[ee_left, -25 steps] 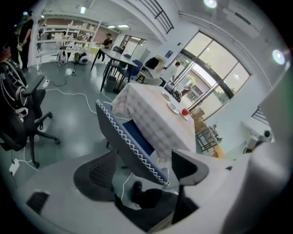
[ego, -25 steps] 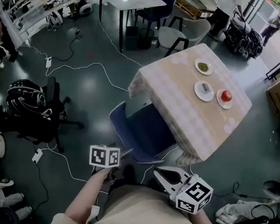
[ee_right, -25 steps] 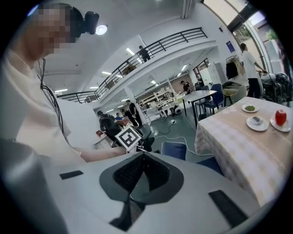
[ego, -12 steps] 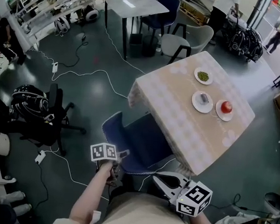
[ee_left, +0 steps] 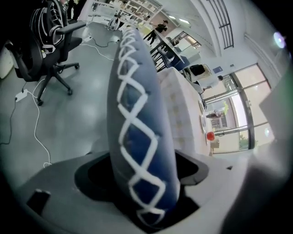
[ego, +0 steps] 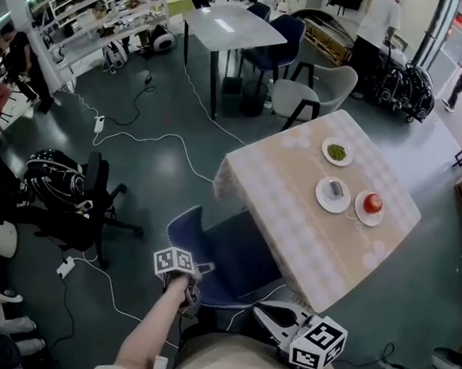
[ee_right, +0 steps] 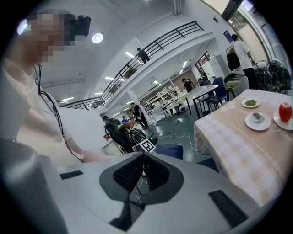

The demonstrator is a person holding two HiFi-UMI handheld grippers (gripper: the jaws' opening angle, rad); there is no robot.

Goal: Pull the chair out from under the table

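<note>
Fingers (ee_left: 59, 187) of the left gripper (ee_left: 142, 180) stand wide apart astride the backrest of the chair (ego: 225, 255) without clamping it, the right gripper (ego: 276, 317) is closed on nothing, and the seat sits under the surface (ego: 308, 218), so judged 0 steps complete: gripping and pulling remain

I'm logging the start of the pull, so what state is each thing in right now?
Square table with checked beige cloth: covered, bearing three plates.
Blue chair with white lattice-trimmed backrest: seat partly tucked under the table.
Left gripper: open, backrest between its jaws.
Right gripper: shut, empty.
</note>
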